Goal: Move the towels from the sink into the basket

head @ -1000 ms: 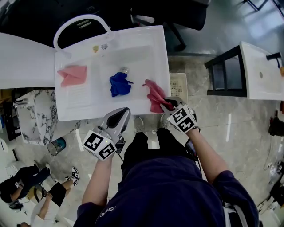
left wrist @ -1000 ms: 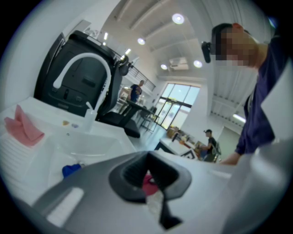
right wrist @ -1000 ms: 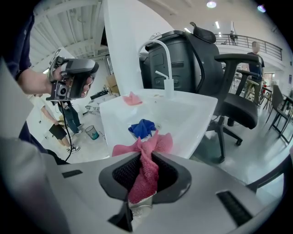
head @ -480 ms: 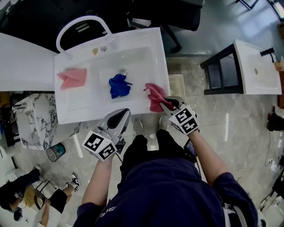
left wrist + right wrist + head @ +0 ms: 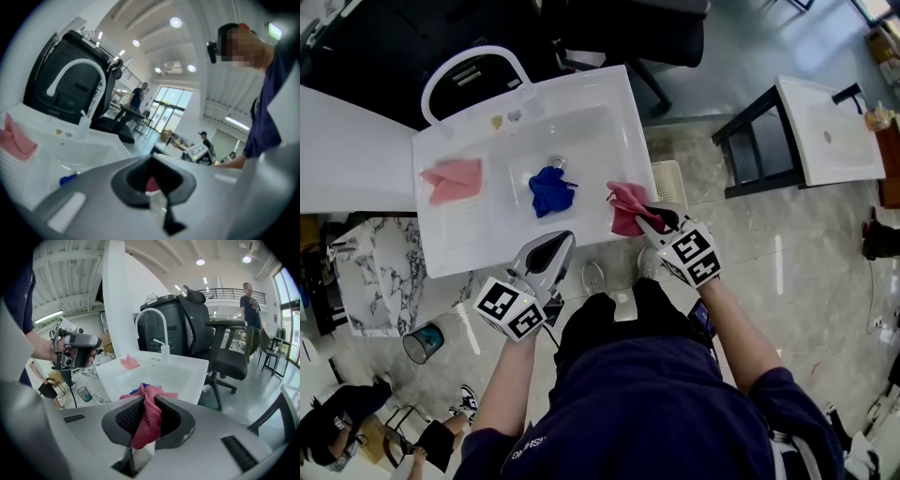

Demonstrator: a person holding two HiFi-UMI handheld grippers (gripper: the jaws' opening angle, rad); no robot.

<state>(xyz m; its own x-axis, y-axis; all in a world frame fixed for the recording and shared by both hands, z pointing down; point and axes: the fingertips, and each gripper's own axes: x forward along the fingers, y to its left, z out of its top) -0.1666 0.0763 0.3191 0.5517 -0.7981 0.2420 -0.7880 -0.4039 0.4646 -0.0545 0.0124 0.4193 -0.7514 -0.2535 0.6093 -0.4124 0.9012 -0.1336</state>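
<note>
Fingers of my right gripper (image 5: 645, 217) pinch the red towel (image 5: 625, 206); those of my left gripper (image 5: 555, 246) are pressed together, empty.

Head view: red towel at the sink's (image 5: 441, 253) right near corner, basket (image 5: 673, 183) on the floor just beside that edge. Blue towel (image 5: 551, 190) in the basin by the drain, pink towel (image 5: 453, 180) on the left ledge.

Left gripper view: my tips meet, nothing between.

Right gripper view: red cloth hangs clamped between my fingers.
</note>
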